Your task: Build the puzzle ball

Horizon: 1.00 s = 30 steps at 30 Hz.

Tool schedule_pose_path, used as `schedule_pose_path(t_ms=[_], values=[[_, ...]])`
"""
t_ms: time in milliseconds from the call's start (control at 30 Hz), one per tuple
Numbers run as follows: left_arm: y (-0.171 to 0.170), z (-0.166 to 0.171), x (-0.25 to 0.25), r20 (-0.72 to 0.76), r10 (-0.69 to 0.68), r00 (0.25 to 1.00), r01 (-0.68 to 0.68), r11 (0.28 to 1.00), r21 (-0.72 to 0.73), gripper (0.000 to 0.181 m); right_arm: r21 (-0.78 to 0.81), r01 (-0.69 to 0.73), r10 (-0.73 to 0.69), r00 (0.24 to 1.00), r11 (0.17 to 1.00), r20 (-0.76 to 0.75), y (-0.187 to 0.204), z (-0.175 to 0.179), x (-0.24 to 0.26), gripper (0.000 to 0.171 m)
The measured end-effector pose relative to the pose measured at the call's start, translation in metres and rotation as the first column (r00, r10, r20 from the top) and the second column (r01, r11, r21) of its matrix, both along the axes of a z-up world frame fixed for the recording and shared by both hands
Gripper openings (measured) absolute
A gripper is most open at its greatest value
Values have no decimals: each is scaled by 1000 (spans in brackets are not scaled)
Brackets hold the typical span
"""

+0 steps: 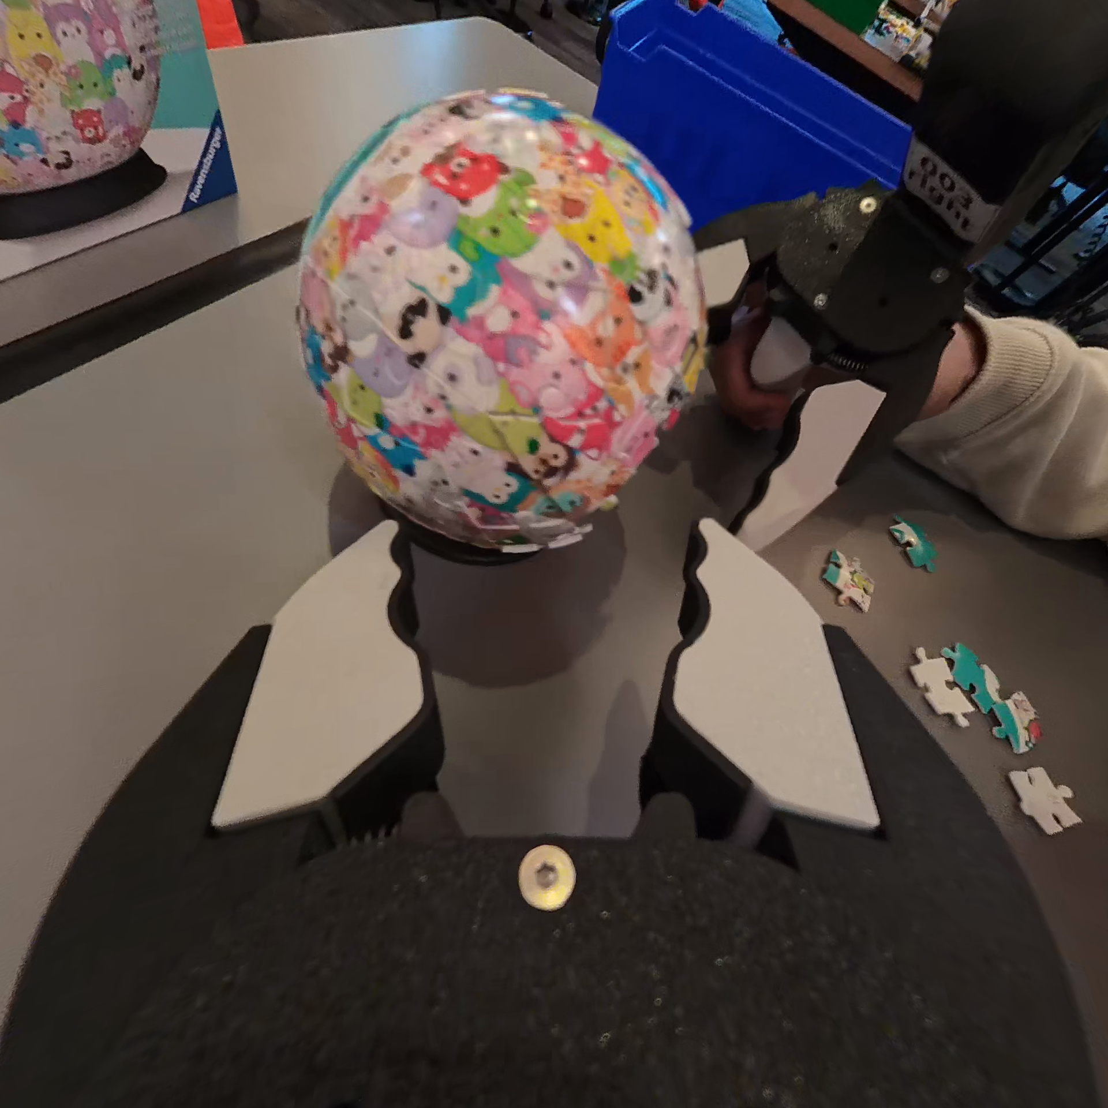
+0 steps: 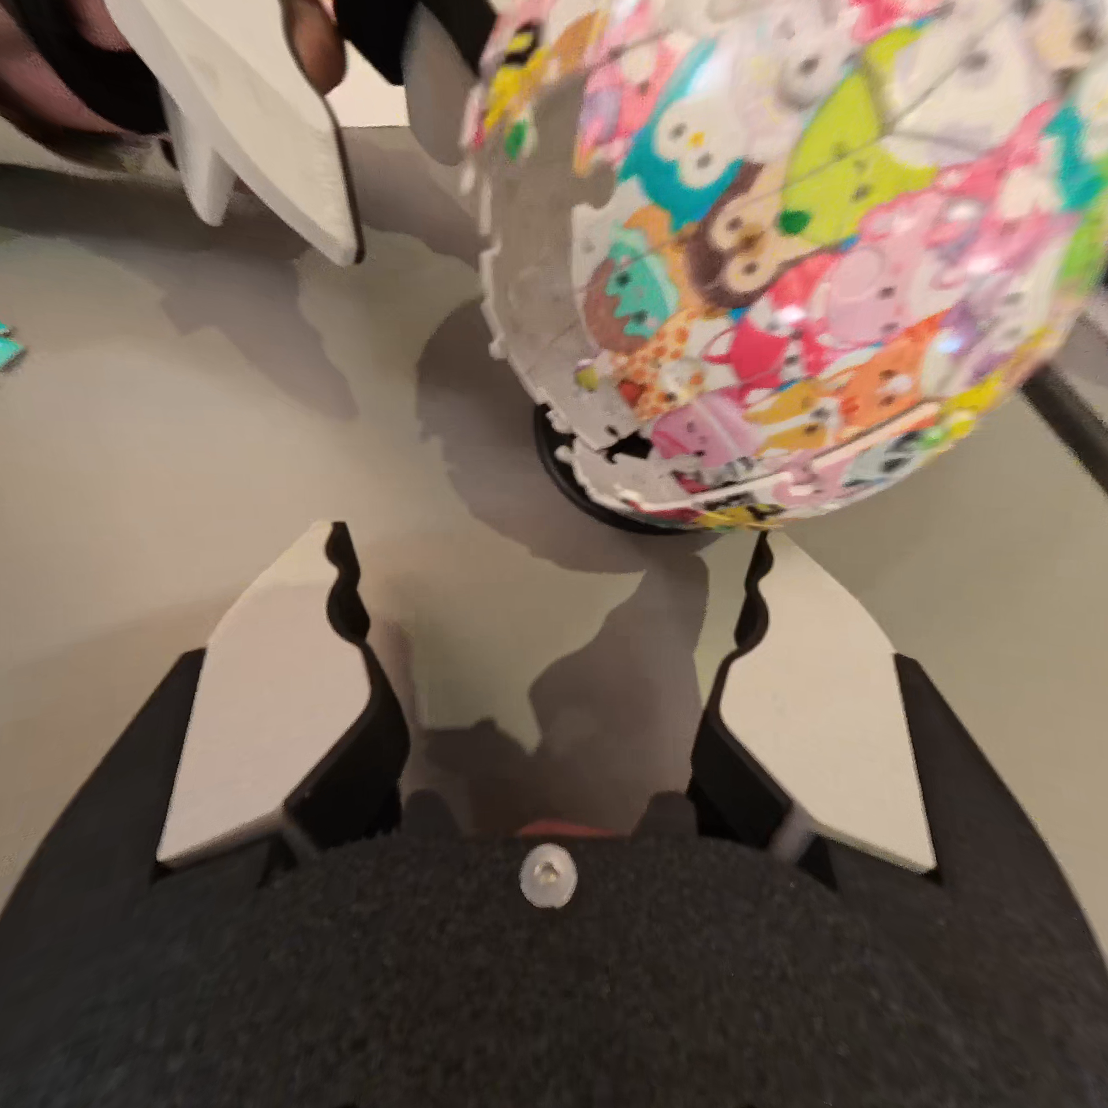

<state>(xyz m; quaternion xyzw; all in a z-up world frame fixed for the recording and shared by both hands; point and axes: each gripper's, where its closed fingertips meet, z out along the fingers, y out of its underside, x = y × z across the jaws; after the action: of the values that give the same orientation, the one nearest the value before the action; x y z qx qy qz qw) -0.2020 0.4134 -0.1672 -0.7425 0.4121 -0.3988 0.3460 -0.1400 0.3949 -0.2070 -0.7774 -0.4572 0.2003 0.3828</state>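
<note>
The puzzle ball (image 1: 497, 318), covered in bright cartoon animals, stands on a black ring stand (image 1: 473, 548) on the grey table. My left gripper (image 1: 545, 539) is open and empty, its tips just short of the stand. My right gripper (image 1: 803, 491) is to the right of the ball, open and empty. In the right wrist view the ball (image 2: 779, 240) is at the upper right, with an open gap (image 2: 527, 288) on its left side showing white inner faces. My right gripper (image 2: 548, 533) is open just in front of the stand (image 2: 563, 473). The left gripper (image 2: 282, 237) is at the upper left.
Several loose puzzle pieces (image 1: 971, 695) lie on the table (image 1: 150, 479) at the right, some face down. The puzzle's box (image 1: 90, 108) stands at the back left and a blue bin (image 1: 737, 120) at the back right. A person's sleeve (image 1: 1019, 431) rests at the right.
</note>
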Motion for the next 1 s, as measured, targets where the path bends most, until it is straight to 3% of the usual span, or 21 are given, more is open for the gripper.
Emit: schedule_pose_path(t_ms=[100, 267, 500, 800, 933, 1000], values=[[2, -5, 4, 6, -21, 1000, 21, 999, -33, 87, 29, 18, -19, 999, 999, 30, 15, -2, 7, 123], [-3, -10, 12, -53, -34, 998, 34, 999, -10, 96, -91, 4, -7, 999, 996, -32, 11, -2, -4, 131], [-13, 4, 11, -8, -39, 999, 39, 999, 5, 90, -105, -16, 5, 995, 994, -99, -4, 7, 0, 124], [-3, -9, 10, -19, -35, 999, 35, 999, -39, 92, -133, 4, -12, 998, 991, -59, 9, -3, 5, 123], [-8, 2, 7, 64, -77, 995, 85, 987, -136, 94, -218, -55, 19, 987, 975, -163, 4, 7, 1, 127], [-10, 8, -1, 115, -94, 989, 117, 970, -215, 90, -305, -63, -32, 955, 950, -296, 4, 22, 6, 127]])
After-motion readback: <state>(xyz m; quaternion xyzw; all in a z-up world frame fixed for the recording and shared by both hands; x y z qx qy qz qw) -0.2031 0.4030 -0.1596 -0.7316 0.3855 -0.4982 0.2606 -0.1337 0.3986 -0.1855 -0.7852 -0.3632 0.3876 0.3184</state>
